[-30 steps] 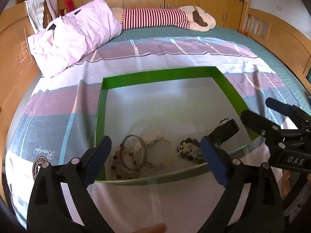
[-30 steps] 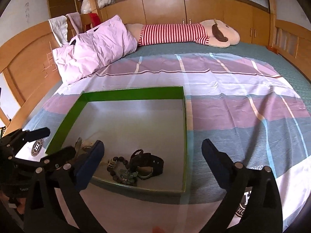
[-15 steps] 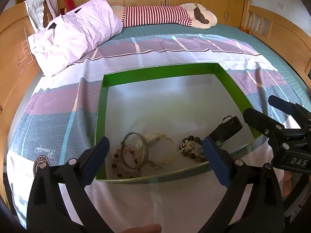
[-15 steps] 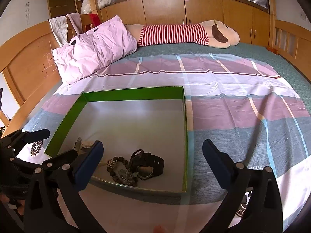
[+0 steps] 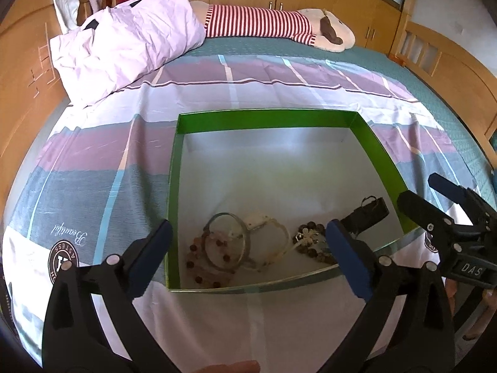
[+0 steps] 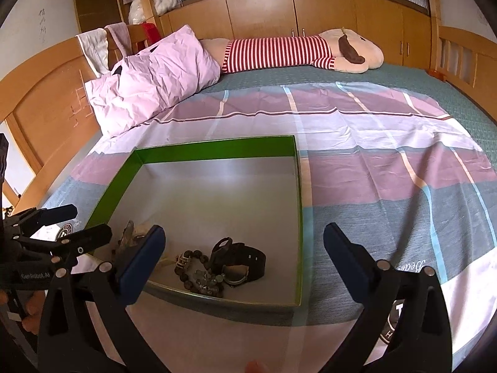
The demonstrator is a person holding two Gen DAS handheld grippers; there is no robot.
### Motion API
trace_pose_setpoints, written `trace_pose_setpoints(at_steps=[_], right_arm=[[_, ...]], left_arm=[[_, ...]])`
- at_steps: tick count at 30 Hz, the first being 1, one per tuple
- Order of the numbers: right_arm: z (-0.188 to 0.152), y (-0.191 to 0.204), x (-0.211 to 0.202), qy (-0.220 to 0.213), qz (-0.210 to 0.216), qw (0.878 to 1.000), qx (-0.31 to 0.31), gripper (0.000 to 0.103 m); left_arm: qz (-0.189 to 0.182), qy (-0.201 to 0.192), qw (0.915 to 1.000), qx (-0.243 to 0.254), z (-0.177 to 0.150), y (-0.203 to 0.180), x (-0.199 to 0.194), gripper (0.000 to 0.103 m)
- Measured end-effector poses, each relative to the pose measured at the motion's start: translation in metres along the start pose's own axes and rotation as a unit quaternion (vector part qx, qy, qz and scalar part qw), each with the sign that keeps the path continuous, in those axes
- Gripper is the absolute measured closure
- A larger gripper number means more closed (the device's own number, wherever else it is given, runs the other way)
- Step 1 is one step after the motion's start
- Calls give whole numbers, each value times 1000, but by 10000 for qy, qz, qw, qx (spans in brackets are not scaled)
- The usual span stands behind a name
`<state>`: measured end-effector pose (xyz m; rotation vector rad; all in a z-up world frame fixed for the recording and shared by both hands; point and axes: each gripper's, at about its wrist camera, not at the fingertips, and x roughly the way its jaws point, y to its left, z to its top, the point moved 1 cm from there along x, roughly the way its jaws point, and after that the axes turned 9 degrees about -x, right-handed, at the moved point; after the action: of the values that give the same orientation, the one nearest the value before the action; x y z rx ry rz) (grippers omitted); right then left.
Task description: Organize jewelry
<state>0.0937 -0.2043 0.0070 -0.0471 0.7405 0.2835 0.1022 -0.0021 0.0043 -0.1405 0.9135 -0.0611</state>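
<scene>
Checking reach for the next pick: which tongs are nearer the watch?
Probably right. The right tongs straddle the watch in their own view; the left tongs, opening with nothing between them, sit over the bangle, watch off to their right.

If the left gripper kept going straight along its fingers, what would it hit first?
Probably the jewelry at the near end of the green box: the left gripper, jaws opening and empty, is centred over the metal bangle and its neighbours. Depth is unclear.

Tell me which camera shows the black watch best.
The right wrist view: the black watch lies whole and unblocked in the green box. In the left wrist view only its strap shows, partly behind the left gripper.
</scene>
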Motion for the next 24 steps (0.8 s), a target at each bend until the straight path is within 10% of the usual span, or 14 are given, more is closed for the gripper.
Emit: trace_pose_setpoints(at_steps=[24], right_arm=[[-3,2,5,61,-11,10000,-62,1]], left_arm=[[83,43,9999,135,-4,-6,3,2]])
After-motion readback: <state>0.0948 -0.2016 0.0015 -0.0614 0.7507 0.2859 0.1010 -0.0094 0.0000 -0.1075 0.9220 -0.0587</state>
